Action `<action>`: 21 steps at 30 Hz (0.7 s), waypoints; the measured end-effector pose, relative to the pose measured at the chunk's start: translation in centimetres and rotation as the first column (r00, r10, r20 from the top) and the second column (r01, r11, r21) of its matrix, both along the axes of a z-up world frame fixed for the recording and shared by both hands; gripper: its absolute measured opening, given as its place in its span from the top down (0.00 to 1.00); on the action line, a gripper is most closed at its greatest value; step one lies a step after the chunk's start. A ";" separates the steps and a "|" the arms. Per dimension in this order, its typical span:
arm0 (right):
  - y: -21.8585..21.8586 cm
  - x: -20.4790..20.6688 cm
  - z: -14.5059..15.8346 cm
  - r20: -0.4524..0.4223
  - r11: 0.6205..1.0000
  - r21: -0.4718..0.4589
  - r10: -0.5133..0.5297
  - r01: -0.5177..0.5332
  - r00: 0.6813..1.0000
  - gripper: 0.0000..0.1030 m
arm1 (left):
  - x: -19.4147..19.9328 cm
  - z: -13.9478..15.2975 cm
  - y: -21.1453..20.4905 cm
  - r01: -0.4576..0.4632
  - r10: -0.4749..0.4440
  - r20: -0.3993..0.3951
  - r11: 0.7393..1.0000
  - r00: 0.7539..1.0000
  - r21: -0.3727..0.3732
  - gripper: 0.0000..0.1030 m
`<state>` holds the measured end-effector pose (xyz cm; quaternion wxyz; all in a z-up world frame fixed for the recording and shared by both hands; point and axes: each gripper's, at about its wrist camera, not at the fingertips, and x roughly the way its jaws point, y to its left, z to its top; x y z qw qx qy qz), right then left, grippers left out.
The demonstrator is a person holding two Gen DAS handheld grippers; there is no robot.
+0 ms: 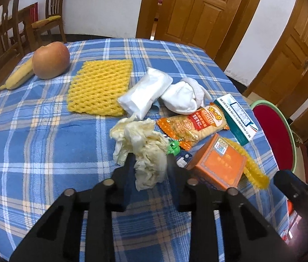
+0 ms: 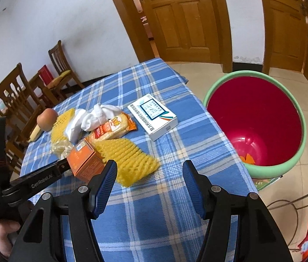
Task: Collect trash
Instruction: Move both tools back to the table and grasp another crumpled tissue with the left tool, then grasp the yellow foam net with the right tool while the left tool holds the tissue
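My worktop wears a blue cloth checked in white and tan. On it lie a yellow foam net, a russet apple, a pale yellow banana, cream crumpled paper, white socks, an orange box and an orange-and-red snack packet. My right tongs have blue ribbed pads. The bin is red inside, green-rimmed.

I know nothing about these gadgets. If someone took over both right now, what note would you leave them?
Left gripper: shut on the crumpled cream paper wad, still on the blue plaid tablecloth.
Right gripper: open, empty, near the yellow foam net sleeve.
Red bin with green rim: beside the table, little inside.
Left: wad, net sleeve, orange box, snack wrapper, white carton.
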<state>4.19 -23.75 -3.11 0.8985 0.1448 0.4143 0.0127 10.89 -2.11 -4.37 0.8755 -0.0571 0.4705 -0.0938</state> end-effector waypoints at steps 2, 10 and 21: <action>0.2 0.3 -0.2 -0.006 1.000 0.007 0.009 -0.009 1.000 0.38 | -0.2 0.3 0.4 -0.005 0.005 0.007 1.000 1.000 -0.011 0.77; 1.8 1.6 -0.8 -0.020 0.999 -0.016 0.049 -0.049 0.999 0.38 | -0.8 1.4 1.6 -0.023 0.023 0.038 1.000 0.999 0.004 0.77; 2.8 2.9 -2.2 -0.058 0.993 -0.080 0.087 -0.092 0.994 0.63 | -1.2 1.8 1.5 -0.017 0.017 0.060 1.000 0.998 0.006 0.77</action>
